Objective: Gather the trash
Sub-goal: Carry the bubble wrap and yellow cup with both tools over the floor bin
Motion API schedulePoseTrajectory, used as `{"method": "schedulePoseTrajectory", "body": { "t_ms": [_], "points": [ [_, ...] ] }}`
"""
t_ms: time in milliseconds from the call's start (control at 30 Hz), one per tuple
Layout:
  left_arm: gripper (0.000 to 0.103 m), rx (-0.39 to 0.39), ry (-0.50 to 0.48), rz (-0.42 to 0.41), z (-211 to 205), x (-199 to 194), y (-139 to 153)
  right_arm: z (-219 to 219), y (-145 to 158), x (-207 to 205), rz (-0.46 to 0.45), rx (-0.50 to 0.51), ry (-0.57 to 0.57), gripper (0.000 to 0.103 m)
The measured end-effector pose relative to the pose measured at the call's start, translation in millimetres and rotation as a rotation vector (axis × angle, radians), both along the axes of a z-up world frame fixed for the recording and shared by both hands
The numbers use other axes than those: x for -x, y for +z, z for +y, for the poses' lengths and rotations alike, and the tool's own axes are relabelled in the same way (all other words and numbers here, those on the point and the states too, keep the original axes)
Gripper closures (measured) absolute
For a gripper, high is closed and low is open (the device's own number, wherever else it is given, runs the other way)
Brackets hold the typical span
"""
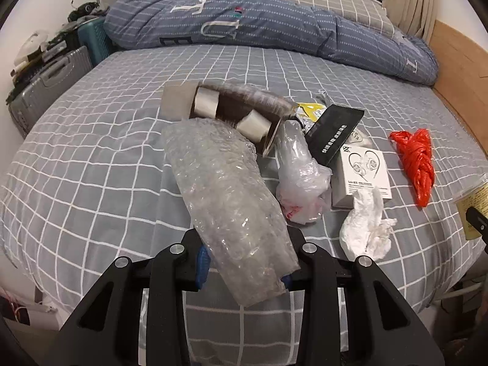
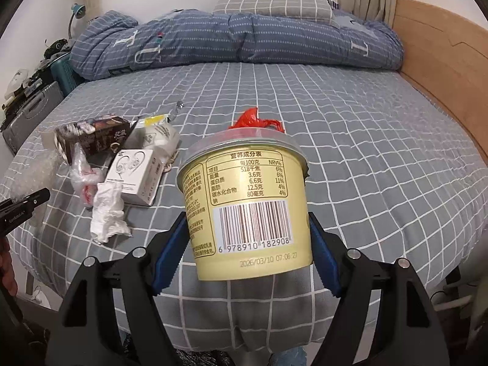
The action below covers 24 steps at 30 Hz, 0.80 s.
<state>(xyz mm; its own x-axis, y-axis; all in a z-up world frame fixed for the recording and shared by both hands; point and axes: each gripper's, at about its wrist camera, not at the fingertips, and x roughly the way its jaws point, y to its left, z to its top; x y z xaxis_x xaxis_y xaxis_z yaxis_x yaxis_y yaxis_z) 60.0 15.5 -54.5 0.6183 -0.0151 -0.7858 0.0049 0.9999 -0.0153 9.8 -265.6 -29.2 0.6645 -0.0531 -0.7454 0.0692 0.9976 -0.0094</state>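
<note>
My left gripper (image 1: 244, 244) is shut on a crumpled sheet of clear bubble wrap (image 1: 225, 189), held just above the grey checked bed (image 1: 91, 158). My right gripper (image 2: 247, 222) is shut on a pale yellow lidded tub (image 2: 244, 183) with a barcode, its blue pads (image 2: 169, 256) pressing both sides. On the bed lie a brown box with tape rolls (image 1: 235, 106), a black packet (image 1: 335, 131), a white earphone box (image 1: 363, 174), a crumpled tissue (image 1: 366, 228), a clear plastic bag (image 1: 299, 177) and a red plastic bag (image 1: 418, 161).
A folded blue quilt (image 1: 259, 27) and a grey checked pillow (image 2: 271, 1) lie at the far end of the bed. A grey suitcase (image 1: 45, 85) with clutter stands at the left. A wooden bed board (image 2: 442, 70) runs along the right.
</note>
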Motion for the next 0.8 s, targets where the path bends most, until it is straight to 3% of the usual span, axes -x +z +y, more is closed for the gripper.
{"method": "schedulePoseTrajectory", "body": {
  "t_ms": [500, 800],
  "points": [
    [0.069, 0.014, -0.006, -0.064, 0, 53, 37, 21, 28, 29, -0.057, 0.004, 0.032, 0.032],
    [0.070, 0.035, -0.013, -0.072, -2, 82, 44, 36, 35, 58, -0.078, -0.006, 0.062, 0.032]
  ]
}}
